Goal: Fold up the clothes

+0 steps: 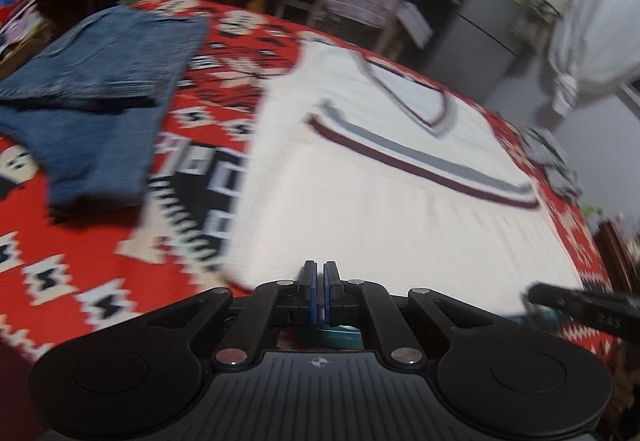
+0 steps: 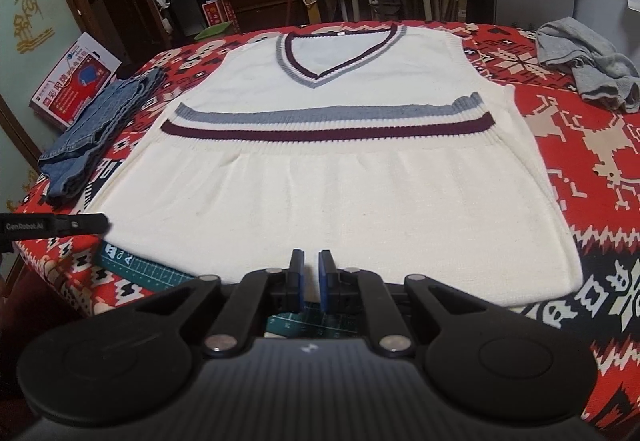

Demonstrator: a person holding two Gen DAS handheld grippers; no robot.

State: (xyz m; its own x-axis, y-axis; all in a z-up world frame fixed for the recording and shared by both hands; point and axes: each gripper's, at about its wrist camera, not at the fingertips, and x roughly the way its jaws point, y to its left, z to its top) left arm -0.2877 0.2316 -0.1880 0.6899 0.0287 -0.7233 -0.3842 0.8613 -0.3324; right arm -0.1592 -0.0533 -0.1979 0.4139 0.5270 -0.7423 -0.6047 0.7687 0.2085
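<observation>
A white knitted vest [image 2: 332, 177] with a V-neck lies flat on a table covered by a red patterned cloth [image 2: 576, 145]; it serves as the reference for all positions below. Its neckline points away from the cameras, and its lower part is folded up over the chest, so the grey and maroon hem bands [image 2: 320, 123] run across the middle of the garment, just below the tip of the V. The near fold edge lies partly over a green cutting mat [image 2: 148, 267] at the table's near edge. Folded blue jeans [image 2: 96, 129] rest on the cloth to the left of the vest, just beside it but not touching. A crumpled grey garment [image 2: 588, 61] lies on the cloth to the right of the vest, beyond its far right shoulder and clear of it. The left gripper [image 1: 320, 291] is at the vest's near left corner, its blue pads almost together with only a sliver between them; nothing is visibly held, and the view is motion-blurred. The right gripper [image 2: 311, 279] is at the middle of the vest's near edge, its pads a narrow gap apart, gripping nothing.
</observation>
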